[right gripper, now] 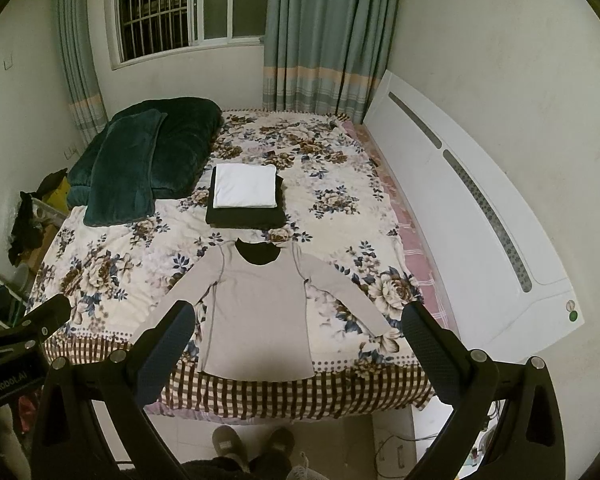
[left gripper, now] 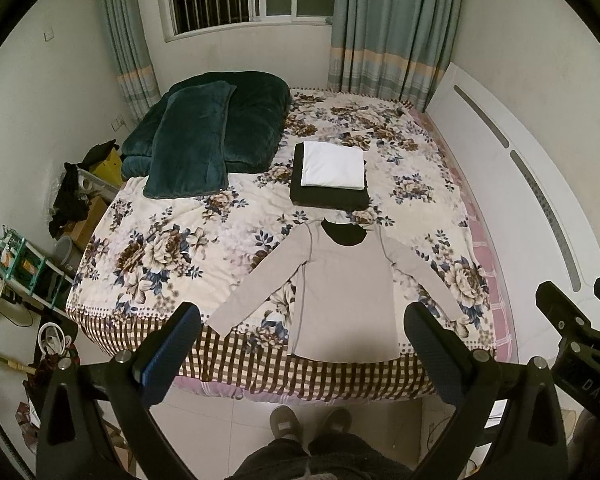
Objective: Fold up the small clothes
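Both wrist views look down from above the bed's [left gripper: 236, 236] foot.

Floral bed [left gripper: 172, 248]: beige shirt [left gripper: 344, 296], folded stack [left gripper: 330, 194], green quilt [left gripper: 220, 128].

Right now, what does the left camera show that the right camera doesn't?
Only the left view shows the cluttered green shelf and grey bin on the floor beside the bed. Only the right view shows the headboard's green and white buttons. Both show the beige shirt lying flat, the white folded cloth on a black one, and both tools open.
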{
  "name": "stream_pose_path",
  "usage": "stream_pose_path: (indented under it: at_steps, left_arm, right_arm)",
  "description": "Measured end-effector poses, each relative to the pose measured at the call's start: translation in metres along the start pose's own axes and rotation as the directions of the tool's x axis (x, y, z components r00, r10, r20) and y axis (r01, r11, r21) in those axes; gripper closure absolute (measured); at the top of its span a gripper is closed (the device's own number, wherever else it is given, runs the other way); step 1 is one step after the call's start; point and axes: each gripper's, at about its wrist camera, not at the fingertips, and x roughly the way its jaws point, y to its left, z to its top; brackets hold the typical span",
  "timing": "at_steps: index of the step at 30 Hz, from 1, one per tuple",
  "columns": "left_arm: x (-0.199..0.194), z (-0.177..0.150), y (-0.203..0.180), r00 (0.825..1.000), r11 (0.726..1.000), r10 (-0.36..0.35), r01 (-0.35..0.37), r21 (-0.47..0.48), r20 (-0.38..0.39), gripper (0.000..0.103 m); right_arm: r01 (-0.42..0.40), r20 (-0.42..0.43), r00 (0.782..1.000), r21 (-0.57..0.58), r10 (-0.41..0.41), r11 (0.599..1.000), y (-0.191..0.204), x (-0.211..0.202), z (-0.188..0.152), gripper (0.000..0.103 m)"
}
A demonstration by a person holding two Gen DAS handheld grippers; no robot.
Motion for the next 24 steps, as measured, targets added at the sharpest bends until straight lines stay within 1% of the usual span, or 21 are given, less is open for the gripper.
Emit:
stream_pose_path:
  at_steps: [6, 20, 24]
  left_arm:
    - [0.0001, 0.0058, -0.0009, 1.000, 1.000, -0.001, 0.001, 0.000, 0.000, 0.000]
    - [-0.0003, -0.0005, 0.0007, 1.000, 1.000, -0.003, 0.003, -0.002, 0.006, 0.000]
    - [-0.0004, 0.0052, -0.0005, 1.000, 1.000, -0.007, 0.007, 0.000, 0.005, 0.000]
  right_arm:
    - [-0.001, 0.001, 1.000, 0.000, 0.001, 1.000, -0.0001, -0.0011, 0.0000, 0.000]
    - [-0.003, 0.004, 1.000, 0.001, 0.003, 1.000, 0.0002, 0.0013, 0.0003, 0.000]
    - [-0.004, 0.006, 1.000, 0.004, 0.004, 1.000, -0.0003, 0.0012, -0.0019, 0.000]
